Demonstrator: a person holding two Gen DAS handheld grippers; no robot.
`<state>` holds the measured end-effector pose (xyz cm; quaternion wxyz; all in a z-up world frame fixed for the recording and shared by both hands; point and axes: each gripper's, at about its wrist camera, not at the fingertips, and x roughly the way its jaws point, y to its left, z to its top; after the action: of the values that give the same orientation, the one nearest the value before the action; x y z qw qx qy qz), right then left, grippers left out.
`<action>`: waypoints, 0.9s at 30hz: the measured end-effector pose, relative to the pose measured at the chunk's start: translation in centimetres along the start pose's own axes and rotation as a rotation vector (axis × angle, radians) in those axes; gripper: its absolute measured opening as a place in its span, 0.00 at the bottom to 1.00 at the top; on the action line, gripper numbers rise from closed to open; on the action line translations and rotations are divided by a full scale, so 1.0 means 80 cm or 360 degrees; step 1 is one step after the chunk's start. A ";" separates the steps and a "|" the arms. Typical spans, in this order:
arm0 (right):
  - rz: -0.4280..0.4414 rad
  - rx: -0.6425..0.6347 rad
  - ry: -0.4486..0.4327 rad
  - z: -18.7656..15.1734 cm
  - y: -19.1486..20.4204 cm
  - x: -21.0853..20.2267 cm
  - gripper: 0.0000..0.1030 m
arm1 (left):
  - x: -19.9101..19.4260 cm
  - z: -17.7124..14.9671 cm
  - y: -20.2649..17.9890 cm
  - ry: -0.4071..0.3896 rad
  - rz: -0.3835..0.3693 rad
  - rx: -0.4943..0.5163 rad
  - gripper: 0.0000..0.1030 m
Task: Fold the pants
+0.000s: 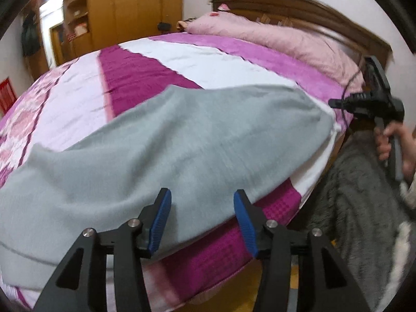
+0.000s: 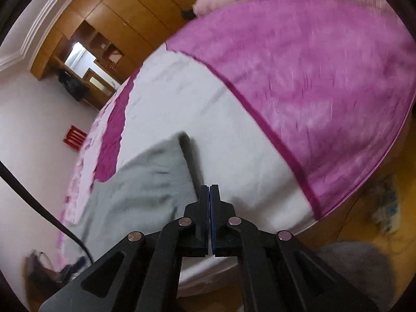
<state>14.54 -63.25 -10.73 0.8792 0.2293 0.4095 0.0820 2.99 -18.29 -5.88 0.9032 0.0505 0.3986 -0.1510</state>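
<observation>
Grey pants [image 1: 166, 145] lie spread flat across the near side of the bed. My left gripper [image 1: 202, 202] is open, its blue pads above the pants' near edge, holding nothing. In the right wrist view the pants [image 2: 140, 195] lie to the left, one corner [image 2: 182, 136] pointing away. My right gripper [image 2: 209, 189] is shut with nothing between its pads, just off the pants' right edge over the white sheet. In the left wrist view the right gripper's body [image 1: 374, 98] is held in a hand beyond the bed's right edge; its fingertips are hidden there.
The bed [image 1: 208, 59] has a white, magenta and pink cover, with a pink pillow [image 1: 280, 36] against a wooden headboard [image 1: 312, 7]. A grey fuzzy garment [image 1: 364, 195] is at the right. A wooden wardrobe [image 1: 124, 5] stands behind. A power strip [image 2: 387, 213] lies on the floor.
</observation>
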 end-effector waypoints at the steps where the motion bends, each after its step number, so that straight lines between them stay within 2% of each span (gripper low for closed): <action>1: -0.0011 -0.0112 -0.0033 0.001 0.016 -0.010 0.03 | -0.010 0.001 0.010 -0.0013 0.0005 -0.0038 0.55; 3: 0.0039 -0.0376 -0.0070 -0.005 0.070 -0.021 0.03 | -0.030 0.001 0.030 -0.0050 0.0026 -0.0099 0.60; 6: 0.0229 -0.0734 -0.0093 -0.032 0.154 -0.033 0.03 | -0.066 -0.004 0.074 -0.0119 0.0120 -0.0210 0.66; 7: 0.0330 -0.0917 -0.0095 -0.048 0.197 -0.037 0.03 | -0.076 -0.007 0.088 -0.0135 0.0154 -0.0240 0.67; 12: 0.0626 -0.1493 -0.0054 -0.141 0.356 -0.017 0.03 | -0.120 -0.046 0.188 -0.0158 0.0362 -0.0507 0.72; 16: 0.0793 -0.1757 0.0048 -0.216 0.454 0.025 0.03 | -0.144 -0.096 0.259 -0.0161 0.0460 -0.0809 0.72; 21: 0.0857 -0.2053 0.0092 -0.300 0.536 0.079 0.03 | -0.159 -0.154 0.307 -0.0134 0.0571 -0.1067 0.72; 23: 0.0859 -0.2277 0.0063 -0.344 0.563 0.094 0.07 | -0.168 -0.168 0.317 -0.0157 0.0580 -0.1141 0.72; 25: 0.0795 -0.2471 0.0007 -0.375 0.580 0.112 0.15 | -0.172 -0.175 0.321 -0.0155 0.0604 -0.1167 0.72; 27: 0.0680 -0.2605 -0.0078 -0.398 0.590 0.125 0.15 | -0.169 -0.181 0.323 -0.0096 0.0653 -0.1189 0.72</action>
<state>-0.99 -7.63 -13.13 0.7423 -0.4054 0.1495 0.5122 -7.76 12.46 -6.50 0.8821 -0.2063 0.3809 0.1852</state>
